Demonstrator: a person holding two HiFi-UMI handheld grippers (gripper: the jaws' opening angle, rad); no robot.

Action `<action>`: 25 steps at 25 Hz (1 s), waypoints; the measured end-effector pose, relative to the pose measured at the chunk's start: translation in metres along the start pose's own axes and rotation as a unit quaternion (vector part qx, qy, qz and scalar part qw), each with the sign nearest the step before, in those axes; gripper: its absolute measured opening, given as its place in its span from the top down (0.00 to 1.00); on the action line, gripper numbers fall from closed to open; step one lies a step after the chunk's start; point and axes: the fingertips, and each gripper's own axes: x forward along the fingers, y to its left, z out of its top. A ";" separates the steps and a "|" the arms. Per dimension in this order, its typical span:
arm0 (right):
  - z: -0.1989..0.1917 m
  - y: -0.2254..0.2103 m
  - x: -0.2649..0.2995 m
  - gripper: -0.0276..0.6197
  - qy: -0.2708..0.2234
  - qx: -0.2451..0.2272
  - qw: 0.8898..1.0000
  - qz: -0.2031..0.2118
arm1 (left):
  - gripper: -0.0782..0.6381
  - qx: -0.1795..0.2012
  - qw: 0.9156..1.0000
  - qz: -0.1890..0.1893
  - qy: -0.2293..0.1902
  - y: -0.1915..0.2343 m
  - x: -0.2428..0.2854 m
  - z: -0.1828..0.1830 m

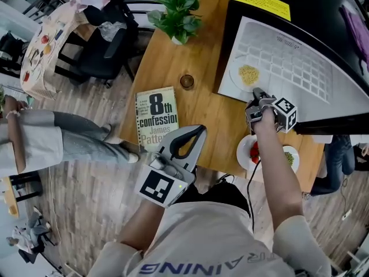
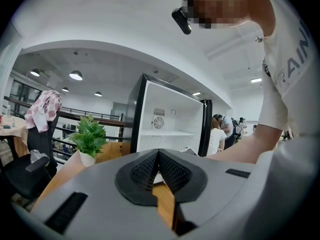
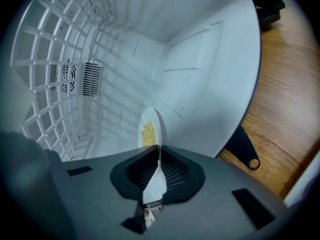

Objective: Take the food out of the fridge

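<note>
Pale wooden table (image 1: 196,97) carries a black mini fridge with a white interior (image 1: 300,62), its door open. Inside, near the open front, sits a round white plate of yellow food (image 1: 249,74), noodles perhaps. The right gripper (image 1: 256,101) reaches in, jaws pinched tight on the plate's near rim. The left gripper (image 1: 198,130) hangs over the table beside a paperback book (image 1: 157,117), jaws together, nothing between them.
</note>
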 end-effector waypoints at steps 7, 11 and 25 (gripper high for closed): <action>-0.012 -0.016 -0.021 0.90 0.001 0.007 1.000 -0.007 | 0.88 0.001 1.000 -0.013 0.003 -0.004 0.001 -0.002; -0.019 -0.021 -0.028 0.90 0.003 0.008 1.000 -0.012 | 0.88 0.004 1.000 -0.018 0.002 -0.004 0.001 0.001; -0.030 -0.023 -0.023 0.88 0.019 0.043 0.999 0.004 | 0.88 0.004 0.999 -0.029 0.012 -0.004 0.001 -0.006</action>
